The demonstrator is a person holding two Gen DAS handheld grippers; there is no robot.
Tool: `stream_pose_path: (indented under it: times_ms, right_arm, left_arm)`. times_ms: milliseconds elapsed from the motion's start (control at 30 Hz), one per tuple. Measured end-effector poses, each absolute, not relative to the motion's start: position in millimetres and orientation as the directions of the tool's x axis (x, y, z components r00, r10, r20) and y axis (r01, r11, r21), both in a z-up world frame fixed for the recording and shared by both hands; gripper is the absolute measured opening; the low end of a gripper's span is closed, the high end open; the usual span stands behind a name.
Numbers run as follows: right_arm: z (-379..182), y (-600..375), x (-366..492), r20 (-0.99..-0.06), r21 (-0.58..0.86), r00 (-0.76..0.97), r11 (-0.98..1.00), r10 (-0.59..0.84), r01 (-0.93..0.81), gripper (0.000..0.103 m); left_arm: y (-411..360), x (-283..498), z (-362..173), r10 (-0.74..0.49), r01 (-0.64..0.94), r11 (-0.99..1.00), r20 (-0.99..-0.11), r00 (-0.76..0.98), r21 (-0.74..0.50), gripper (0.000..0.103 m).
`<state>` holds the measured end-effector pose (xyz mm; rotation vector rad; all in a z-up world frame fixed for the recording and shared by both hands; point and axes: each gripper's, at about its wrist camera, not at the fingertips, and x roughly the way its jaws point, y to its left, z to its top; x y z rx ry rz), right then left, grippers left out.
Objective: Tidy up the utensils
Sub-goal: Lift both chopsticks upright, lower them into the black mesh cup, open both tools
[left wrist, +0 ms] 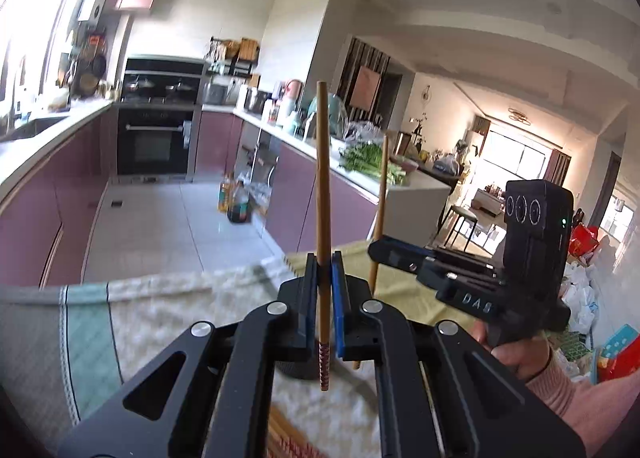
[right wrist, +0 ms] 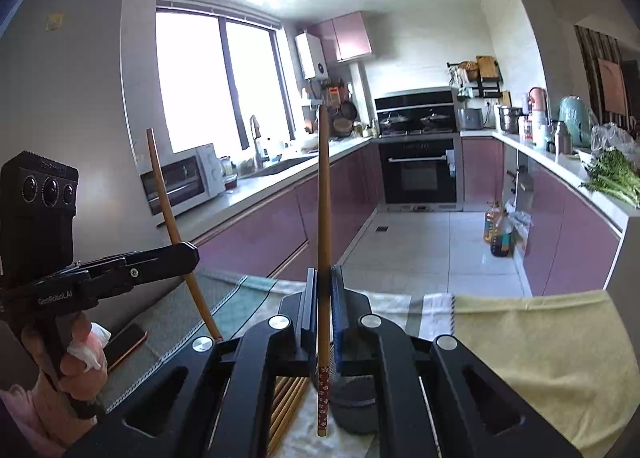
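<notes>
Bright window daylight, glare, fisheye-warped, dark edges

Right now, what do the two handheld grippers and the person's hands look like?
Both grippers, left and right, are matte black with silver pivot bolts and blue-lined fingers. Each carries a boxy black camera block with three round lenses. White lettering marks the bodies. Bare hands, pink sleeves.

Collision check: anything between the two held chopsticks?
Nothing. Left wrist view: the chopstick in the left gripper and the second chopstick in the right gripper stand apart, with only air and the distant counter between them.
</notes>
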<state>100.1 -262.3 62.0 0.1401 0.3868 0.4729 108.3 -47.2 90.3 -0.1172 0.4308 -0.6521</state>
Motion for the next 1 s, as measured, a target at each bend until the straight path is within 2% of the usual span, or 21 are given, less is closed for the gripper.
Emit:
stream_pose_path:
  times_ms: [267,733,1000]
  right_arm:
    - [61,-263,133,-0.325,0.195,0.848,0.907,0.418,-0.373,0.005]
    - [3,-241,171,-0.568,0.197,0.718,0.914,0.401,-0.355,0.005]
    - [-6,-239,181,-0.602,0.201,0.703,0.924,0.378,-0.324,0.007]
  left_arm:
    - [-85,145,101,-0.602,0.554,0.798,-0.345,0.721,-0.234,0.007]
    - [-121,182,19,-0.546,0.538,0.820,-0.545,0.637,-0.194,0.007]
    - [-119,197,-2,-0.517,0.522,0.834,-0.586,0.624,-0.179,0.009]
